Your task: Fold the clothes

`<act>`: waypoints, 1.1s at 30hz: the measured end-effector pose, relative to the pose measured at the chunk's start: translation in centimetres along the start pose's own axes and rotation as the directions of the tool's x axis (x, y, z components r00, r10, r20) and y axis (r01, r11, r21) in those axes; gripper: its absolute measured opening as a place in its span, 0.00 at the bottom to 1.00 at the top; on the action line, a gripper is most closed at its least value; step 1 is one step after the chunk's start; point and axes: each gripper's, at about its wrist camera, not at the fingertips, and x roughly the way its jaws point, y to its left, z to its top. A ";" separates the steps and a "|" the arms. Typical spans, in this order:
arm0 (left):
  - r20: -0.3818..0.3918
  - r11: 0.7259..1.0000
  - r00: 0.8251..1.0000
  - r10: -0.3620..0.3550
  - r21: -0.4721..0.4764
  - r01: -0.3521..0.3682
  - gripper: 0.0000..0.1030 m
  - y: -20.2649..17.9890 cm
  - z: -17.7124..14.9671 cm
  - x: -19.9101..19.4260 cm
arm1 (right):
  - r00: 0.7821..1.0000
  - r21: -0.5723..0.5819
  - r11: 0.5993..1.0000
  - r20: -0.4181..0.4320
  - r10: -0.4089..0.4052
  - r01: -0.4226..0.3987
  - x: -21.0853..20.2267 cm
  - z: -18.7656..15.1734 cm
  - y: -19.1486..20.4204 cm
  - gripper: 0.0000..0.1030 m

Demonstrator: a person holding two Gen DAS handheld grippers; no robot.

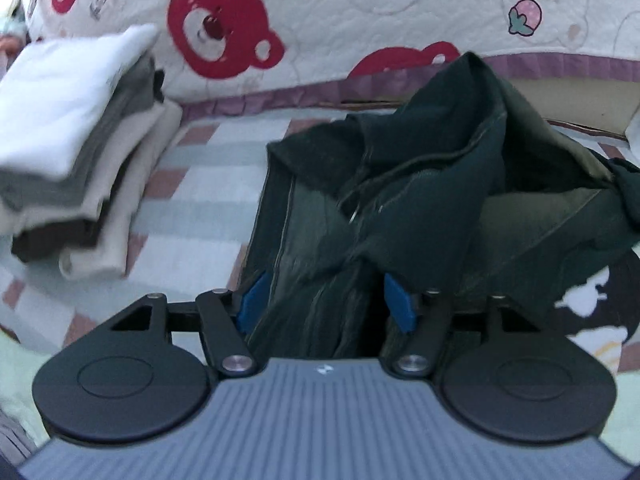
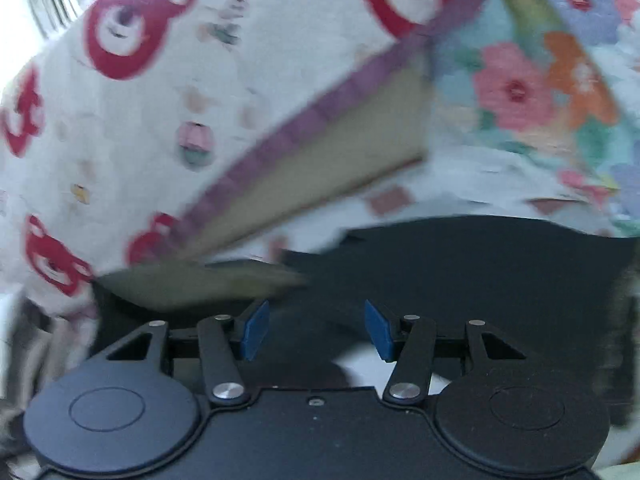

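Observation:
A dark green garment (image 1: 420,184) lies crumpled on the checked sheet (image 1: 208,200), with one fold standing up at the back. My left gripper (image 1: 325,302) stands open low over its near end. A bunch of the cloth runs between the blue pads (image 1: 252,300), and they do not press on it. In the right wrist view the same dark cloth (image 2: 460,264) lies flat and blurred. My right gripper (image 2: 318,330) is open just above it, with nothing pinched between its pads.
A stack of folded clothes (image 1: 72,152), white on top, sits on the sheet to the left. A bear-print quilt (image 1: 320,20) with a purple border rises behind. A floral blanket (image 2: 520,88) lies at the right, above a beige panel (image 2: 320,168).

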 end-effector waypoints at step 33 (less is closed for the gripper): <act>0.081 0.976 0.980 0.182 0.106 -0.190 0.25 -2.1 -2.5 0.2 | 0.974 -0.187 0.960 -0.057 -0.220 0.206 -8.8 -8.6 -6.8 0.16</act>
